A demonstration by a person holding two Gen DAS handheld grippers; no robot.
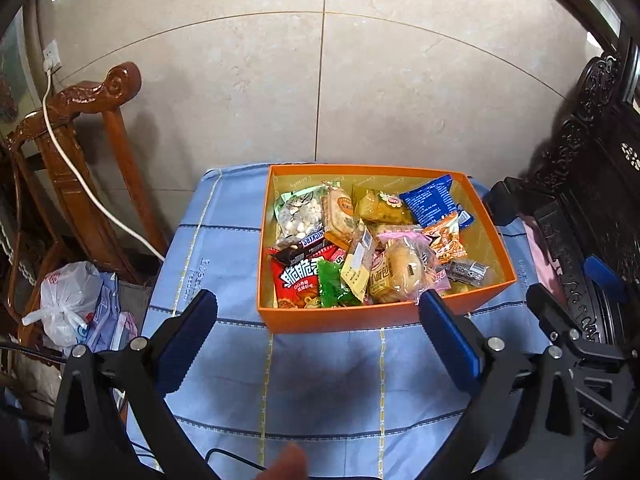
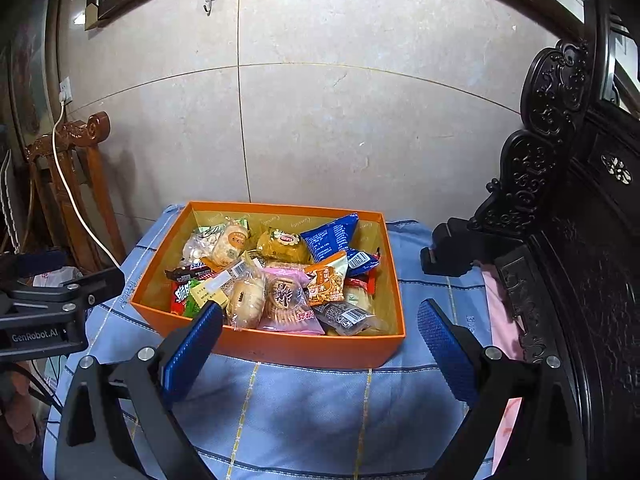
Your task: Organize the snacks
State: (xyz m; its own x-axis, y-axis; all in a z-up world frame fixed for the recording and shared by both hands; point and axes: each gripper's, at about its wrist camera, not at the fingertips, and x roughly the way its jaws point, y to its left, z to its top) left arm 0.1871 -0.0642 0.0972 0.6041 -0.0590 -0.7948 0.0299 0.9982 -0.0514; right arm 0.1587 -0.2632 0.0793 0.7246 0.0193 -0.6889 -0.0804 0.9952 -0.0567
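Observation:
An orange box [image 1: 360, 318] [image 2: 304, 346] sits on a blue checked cloth and holds several wrapped snacks: a blue packet [image 1: 434, 200] [image 2: 328, 234], a red packet [image 1: 294, 280], a bread roll in clear wrap [image 1: 400, 268] [image 2: 246, 298], a pink-edged biscuit pack [image 2: 286, 300]. My left gripper [image 1: 318, 304] is open just in front of the box, nothing between its fingers. My right gripper [image 2: 320, 316] is open too, its left pad [image 2: 192, 350] over the box's near wall. The right gripper's black frame [image 1: 568, 336] shows at the right of the left wrist view.
A brown carved wooden chair [image 1: 84, 152] with a white cable [image 1: 68, 160] stands left of the table. A white plastic bag [image 1: 68, 300] lies below it. Dark carved furniture [image 2: 560, 200] rises on the right. Tiled wall behind. A pink cloth [image 2: 500, 308] lies at the table's right edge.

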